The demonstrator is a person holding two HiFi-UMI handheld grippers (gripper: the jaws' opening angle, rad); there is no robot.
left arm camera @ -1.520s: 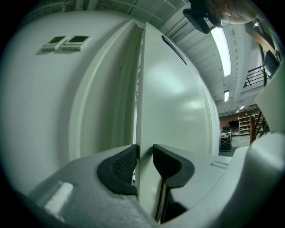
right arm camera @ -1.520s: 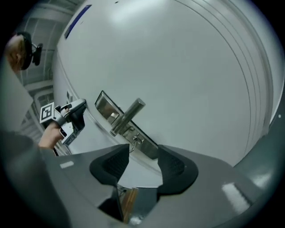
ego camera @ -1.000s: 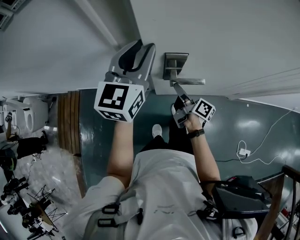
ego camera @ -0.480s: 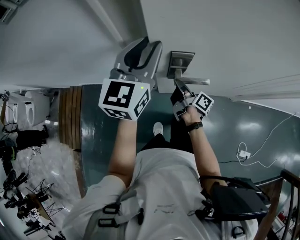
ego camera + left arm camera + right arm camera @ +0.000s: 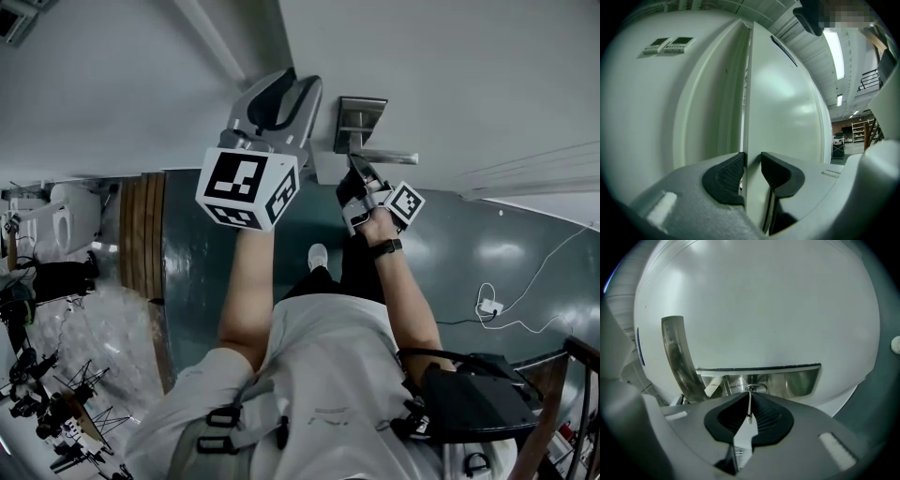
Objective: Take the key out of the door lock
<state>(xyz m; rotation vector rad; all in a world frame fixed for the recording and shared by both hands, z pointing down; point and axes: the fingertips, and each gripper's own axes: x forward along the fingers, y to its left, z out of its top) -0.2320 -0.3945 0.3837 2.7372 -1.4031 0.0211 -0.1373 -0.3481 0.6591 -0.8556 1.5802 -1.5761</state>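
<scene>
Steel key [image 5: 749, 409] in the door lock [image 5: 797, 380] lies in line with the right hand-held gripper [image 5: 750, 397], whose just-closing jaws pinch it.

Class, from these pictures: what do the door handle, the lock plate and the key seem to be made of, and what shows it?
The door handle looks like brushed metal: silvery, with streaky reflections. The lock plate seems similar metal, shinier, mirroring its surroundings. The key is a thin bright sliver, probably metal; edge-on, its finish is unclear.
</scene>
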